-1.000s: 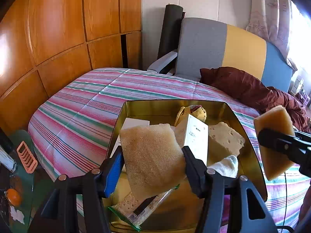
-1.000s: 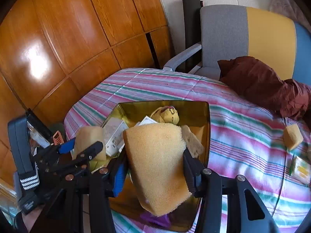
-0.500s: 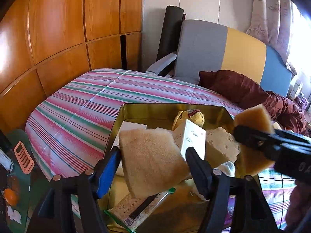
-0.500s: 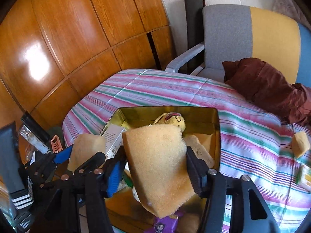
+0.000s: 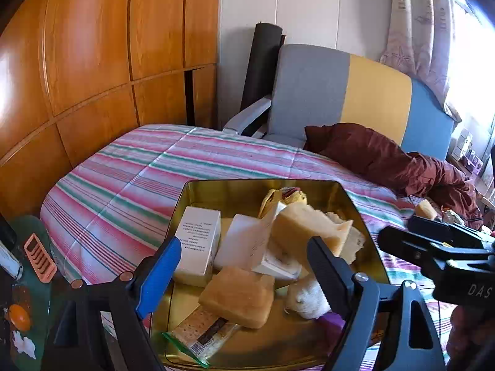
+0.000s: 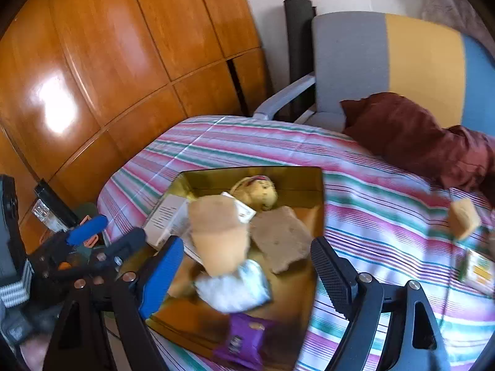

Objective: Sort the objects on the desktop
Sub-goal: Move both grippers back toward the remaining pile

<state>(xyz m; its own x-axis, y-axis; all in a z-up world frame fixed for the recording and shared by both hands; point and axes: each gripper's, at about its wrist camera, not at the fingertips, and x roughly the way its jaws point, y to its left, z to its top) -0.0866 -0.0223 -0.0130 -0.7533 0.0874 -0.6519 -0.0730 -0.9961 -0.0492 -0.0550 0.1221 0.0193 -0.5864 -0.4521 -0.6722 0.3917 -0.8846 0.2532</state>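
Sponges sit in the gold tin now, which looks like the place where the loose things get gathered. One sponge lies flat near the front of the tin, touching a cracker packet. Another sponge leans on top of the white boxes in the middle. In the right view this sponge is blurry, so it may not be lying quiet yet. A soft yellow toy rests at the back of the tin, and a purple packet is at the front.

The left gripper is spread wide with nothing between its fingers. The right gripper is spread wide too, and it hangs over the tin. Both seem to be done with their sponges.

One more sponge lies on the striped blanket, well apart from the tin. A small green and yellow packet lies near it. These probably go in next.
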